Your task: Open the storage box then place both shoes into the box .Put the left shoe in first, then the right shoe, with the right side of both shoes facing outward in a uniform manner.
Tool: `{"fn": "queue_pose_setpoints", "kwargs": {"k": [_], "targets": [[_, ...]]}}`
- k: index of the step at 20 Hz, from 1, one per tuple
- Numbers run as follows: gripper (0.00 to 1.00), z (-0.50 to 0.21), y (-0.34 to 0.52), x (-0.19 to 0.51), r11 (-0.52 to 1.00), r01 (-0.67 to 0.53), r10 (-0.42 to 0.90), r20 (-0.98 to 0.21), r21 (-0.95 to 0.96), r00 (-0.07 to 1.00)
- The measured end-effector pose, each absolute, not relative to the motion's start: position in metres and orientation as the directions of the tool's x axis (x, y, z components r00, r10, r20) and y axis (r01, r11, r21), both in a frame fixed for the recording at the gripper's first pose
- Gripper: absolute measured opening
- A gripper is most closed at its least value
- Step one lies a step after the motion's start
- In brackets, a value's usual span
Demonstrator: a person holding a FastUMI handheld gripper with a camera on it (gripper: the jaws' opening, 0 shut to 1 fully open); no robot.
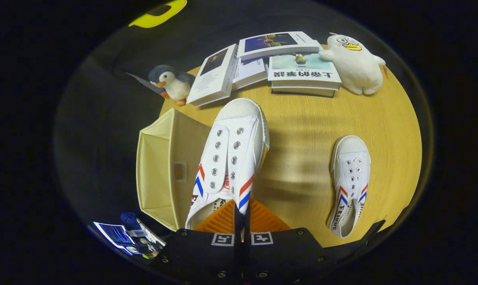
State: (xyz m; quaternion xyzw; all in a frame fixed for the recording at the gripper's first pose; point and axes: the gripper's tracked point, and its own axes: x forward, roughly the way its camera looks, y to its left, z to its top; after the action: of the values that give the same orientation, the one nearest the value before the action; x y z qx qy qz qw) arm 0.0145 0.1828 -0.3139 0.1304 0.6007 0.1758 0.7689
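My gripper (242,221) is shut on a white canvas shoe (231,158) with red and blue chevron stripes, both fingers pinching the side wall of its opening. The shoe hangs in the air, toe pointing away from me, above the right edge of the cream fabric storage box (163,174). The box stands open on the left part of the wooden table, its inside showing. A second matching white shoe (350,182) lies flat on the table to the right of the fingers, toe pointing away.
Beyond the held shoe lie several books (262,63) in a loose pile. A penguin plush (171,84) stands by the far left table edge, a white duck plush (355,65) at the far right. The round wooden table (302,130) drops off to dark floor on the left.
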Motion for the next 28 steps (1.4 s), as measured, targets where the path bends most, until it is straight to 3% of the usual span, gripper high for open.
{"fn": "queue_pose_setpoints", "kwargs": {"k": [11,28], "targets": [[0.01,-0.243,0.264,0.021,0.848,-0.305,0.506,-0.833,0.433,0.223],[0.01,-0.297,0.375,-0.003,0.793,-0.484,0.451,-0.891,0.371,0.056]]}}
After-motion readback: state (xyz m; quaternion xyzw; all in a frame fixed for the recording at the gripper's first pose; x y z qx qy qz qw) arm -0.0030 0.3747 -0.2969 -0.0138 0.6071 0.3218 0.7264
